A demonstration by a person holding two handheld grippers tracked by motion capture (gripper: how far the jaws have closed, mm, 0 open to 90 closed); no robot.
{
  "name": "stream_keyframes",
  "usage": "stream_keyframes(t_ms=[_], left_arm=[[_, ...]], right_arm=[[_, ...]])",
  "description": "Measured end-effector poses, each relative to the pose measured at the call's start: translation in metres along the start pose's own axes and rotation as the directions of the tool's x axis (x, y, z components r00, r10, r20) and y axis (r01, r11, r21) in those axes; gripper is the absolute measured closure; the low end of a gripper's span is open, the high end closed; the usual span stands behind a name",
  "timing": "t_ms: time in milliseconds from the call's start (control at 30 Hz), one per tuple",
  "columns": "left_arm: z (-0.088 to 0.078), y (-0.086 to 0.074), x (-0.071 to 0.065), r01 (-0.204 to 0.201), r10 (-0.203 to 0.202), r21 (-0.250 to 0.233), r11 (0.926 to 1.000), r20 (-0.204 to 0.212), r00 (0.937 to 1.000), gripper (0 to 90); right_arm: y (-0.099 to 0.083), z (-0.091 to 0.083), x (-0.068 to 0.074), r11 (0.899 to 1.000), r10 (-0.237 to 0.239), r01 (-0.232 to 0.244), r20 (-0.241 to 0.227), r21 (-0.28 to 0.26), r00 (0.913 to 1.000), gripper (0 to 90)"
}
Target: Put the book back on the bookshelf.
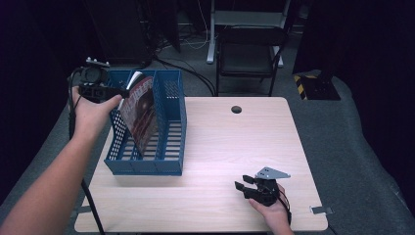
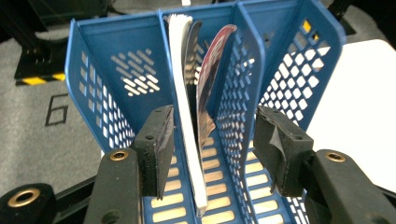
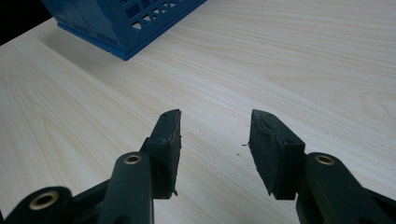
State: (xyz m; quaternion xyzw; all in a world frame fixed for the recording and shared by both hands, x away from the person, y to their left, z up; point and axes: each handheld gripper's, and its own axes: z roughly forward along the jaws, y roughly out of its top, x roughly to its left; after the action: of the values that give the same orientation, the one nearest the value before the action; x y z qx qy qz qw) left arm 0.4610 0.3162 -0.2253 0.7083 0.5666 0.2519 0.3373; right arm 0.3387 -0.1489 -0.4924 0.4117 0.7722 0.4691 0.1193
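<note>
The left gripper (image 1: 110,92) hovers at the far left of the table (image 1: 230,147), at the top of the blue file rack (image 1: 171,164), its jaws apart with nothing pressed between the pads. Seen in the left gripper view, the magazines (image 2: 205,107) stand upright in the rack's middle compartment, straight ahead of the gap between the jaws, their long edges running away from the gripper. The right gripper (image 1: 249,188) rests near the table's near right edge, well apart from the rack, jaws apart and empty. A "6" (image 2: 58,109) is marked on the grey floor beside the rack; the cover lettering is too blurred to read.
</note>
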Motion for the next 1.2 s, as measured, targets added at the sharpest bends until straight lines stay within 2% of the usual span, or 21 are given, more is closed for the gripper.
stream_keyframes(t_ms=[100,267,500,533,567,600,700,867,1000,1100,1133,1200], left_arm=[[-0.013,0.001,-0.002,-0.010,0.011,-0.026,0.9996,0.035,0.9993,48.5],[-0.036,-0.003,-0.009,-0.051,0.055,-0.043,0.9977,0.086,0.9948,49.0],[-0.044,-0.016,-0.020,-0.099,0.102,-0.027,0.9947,0.133,0.9859,49.6],[-0.044,-0.020,-0.023,-0.115,0.117,-0.022,0.9931,0.148,0.9821,49.7],[-0.044,-0.022,-0.025,-0.120,0.121,-0.020,0.9926,0.152,0.9810,49.7],[-0.043,-0.024,-0.027,-0.137,0.137,-0.015,0.9905,0.166,0.9766,49.7],[-0.040,-0.032,-0.035,-0.148,0.149,-0.019,0.9889,0.188,0.9709,50.1],[-0.030,-0.042,-0.051,-0.171,0.167,-0.001,0.9852,0.235,0.9575,50.0],[-0.020,-0.053,-0.067,-0.204,0.193,0.011,0.9790,0.272,0.9427,50.1],[-0.009,-0.063,-0.080,-0.242,0.225,0.021,0.9702,0.290,0.9301,50.1],[-0.005,-0.068,-0.085,-0.264,0.241,0.034,0.9641,0.303,0.9219,50.2],[0.003,-0.077,-0.095,-0.287,0.259,0.041,0.9570,0.322,0.9107,50.3]], right_arm=[[0.000,0.000,0.001,1.000,-0.003,0.003,0.004,0.002,1.0000,53.5],[0.000,0.000,0.001,1.000,-0.002,0.002,0.003,0.002,1.0000,53.5],[0.000,0.001,0.003,1.000,0.004,-0.004,0.002,0.002,1.0000,53.5],[0.000,0.001,0.003,1.000,0.003,-0.003,0.001,0.005,1.0000,53.5],[0.000,0.001,0.003,1.000,0.003,-0.003,0.001,0.005,1.0000,53.5],[0.000,0.001,0.003,1.000,0.003,-0.003,0.001,0.006,1.0000,53.5],[0.000,0.002,0.002,1.000,-0.001,0.001,0.004,-0.001,1.0000,53.5],[0.000,0.002,0.002,1.000,-0.007,0.007,0.002,0.007,1.0000,53.5],[0.000,0.001,0.003,1.000,-0.003,0.003,0.002,0.005,1.0000,53.5],[0.000,0.001,0.003,1.000,0.000,0.000,0.007,0.002,1.0000,53.5],[0.000,0.001,0.002,1.000,-0.005,0.005,0.003,0.002,1.0000,53.5],[0.001,0.000,0.002,1.000,-0.008,0.008,0.005,0.001,1.0000,53.5]])
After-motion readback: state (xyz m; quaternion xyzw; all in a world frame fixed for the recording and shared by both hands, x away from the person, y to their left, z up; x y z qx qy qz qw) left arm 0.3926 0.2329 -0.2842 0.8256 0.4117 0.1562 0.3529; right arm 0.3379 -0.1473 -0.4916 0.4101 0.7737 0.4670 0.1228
